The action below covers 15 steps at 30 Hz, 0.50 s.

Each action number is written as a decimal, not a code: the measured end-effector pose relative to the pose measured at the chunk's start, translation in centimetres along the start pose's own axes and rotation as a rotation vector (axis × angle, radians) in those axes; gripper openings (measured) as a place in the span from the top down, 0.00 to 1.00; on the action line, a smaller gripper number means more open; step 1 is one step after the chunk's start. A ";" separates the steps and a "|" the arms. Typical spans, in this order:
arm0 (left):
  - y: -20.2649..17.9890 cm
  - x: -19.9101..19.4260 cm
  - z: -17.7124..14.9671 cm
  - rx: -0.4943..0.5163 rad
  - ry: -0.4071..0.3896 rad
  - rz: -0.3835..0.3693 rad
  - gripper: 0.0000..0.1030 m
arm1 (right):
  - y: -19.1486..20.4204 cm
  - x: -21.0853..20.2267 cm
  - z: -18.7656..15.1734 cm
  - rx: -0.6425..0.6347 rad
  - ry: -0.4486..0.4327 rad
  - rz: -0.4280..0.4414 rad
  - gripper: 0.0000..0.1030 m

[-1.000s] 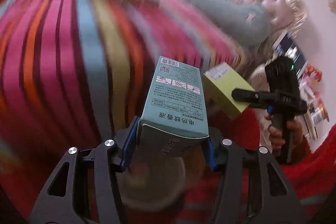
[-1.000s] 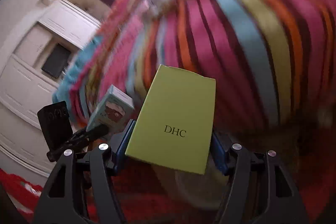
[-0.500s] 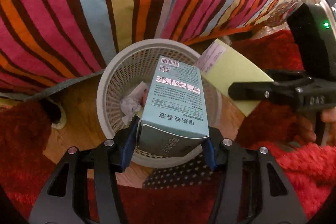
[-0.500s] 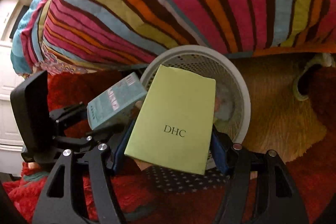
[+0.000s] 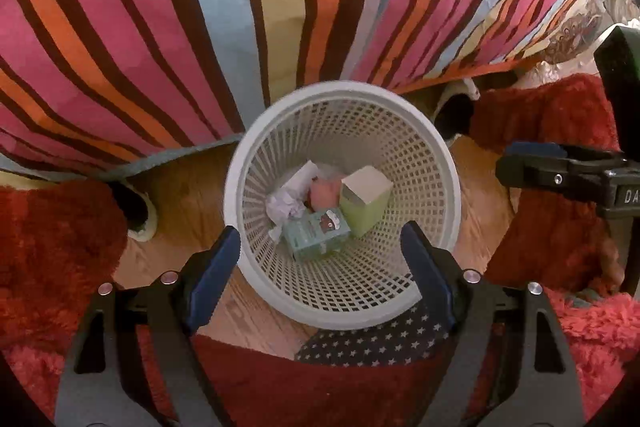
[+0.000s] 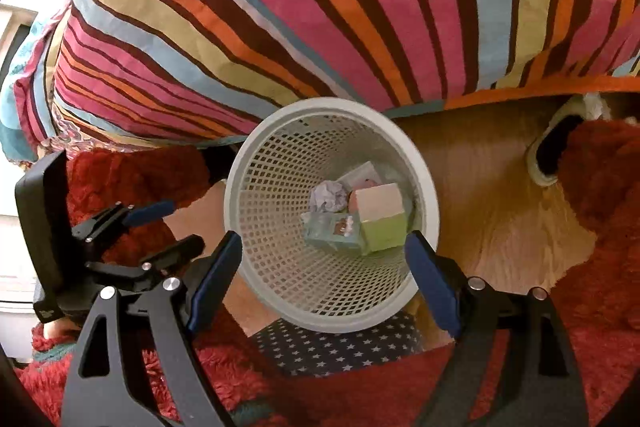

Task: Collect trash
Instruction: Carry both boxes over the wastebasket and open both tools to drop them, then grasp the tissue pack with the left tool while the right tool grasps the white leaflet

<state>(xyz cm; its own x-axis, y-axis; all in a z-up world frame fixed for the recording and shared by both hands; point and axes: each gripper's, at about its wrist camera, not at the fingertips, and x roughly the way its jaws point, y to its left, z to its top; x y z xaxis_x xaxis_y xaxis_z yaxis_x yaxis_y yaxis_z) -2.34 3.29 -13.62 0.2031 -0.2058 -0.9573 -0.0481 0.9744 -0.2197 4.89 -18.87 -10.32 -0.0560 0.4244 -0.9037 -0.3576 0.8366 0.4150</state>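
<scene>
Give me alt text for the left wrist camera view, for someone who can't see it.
Looking down between the opening, empty jaws of the left gripper into a white mesh wastebasket holding a teal box, a green box and crumpled paper. A striped bedspread hangs behind; the right gripper shows at right.

A bedspread striped in pink, orange, blue, yellow and brown hangs over the upper part of both views, its lower edge reaching down to a wooden floor. A shaggy red rug lies on that floor to either side. A dark cloth with white stars lies near the bottom edge.
</scene>
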 end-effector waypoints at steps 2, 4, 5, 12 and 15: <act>-0.2 -1.0 0.3 0.010 -0.018 0.009 0.22 | 0.7 -0.9 0.2 -0.036 -0.025 -0.025 0.23; -0.3 -2.5 0.8 0.017 -0.034 -0.005 0.22 | 1.6 -2.6 0.6 -0.077 -0.076 -0.056 0.23; -0.4 -3.7 1.2 0.021 -0.054 -0.026 0.22 | 2.0 -3.5 0.9 -0.097 -0.114 -0.067 0.23; 0.8 -15.3 8.0 0.102 -0.384 -0.005 0.22 | 5.0 -14.1 7.9 -0.155 -0.568 -0.136 0.23; 2.4 -17.3 13.1 0.078 -0.496 0.117 0.22 | 5.9 -15.8 13.2 -0.121 -0.689 -0.163 0.23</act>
<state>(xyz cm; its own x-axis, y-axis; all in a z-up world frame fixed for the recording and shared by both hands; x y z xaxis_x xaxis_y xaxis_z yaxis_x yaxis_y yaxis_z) 6.86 10.36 4.92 0.6414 -0.0456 -0.7659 -0.0290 0.9961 -0.0836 15.91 -16.04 7.79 0.5936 0.4531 -0.6651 -0.4144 0.8805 0.2300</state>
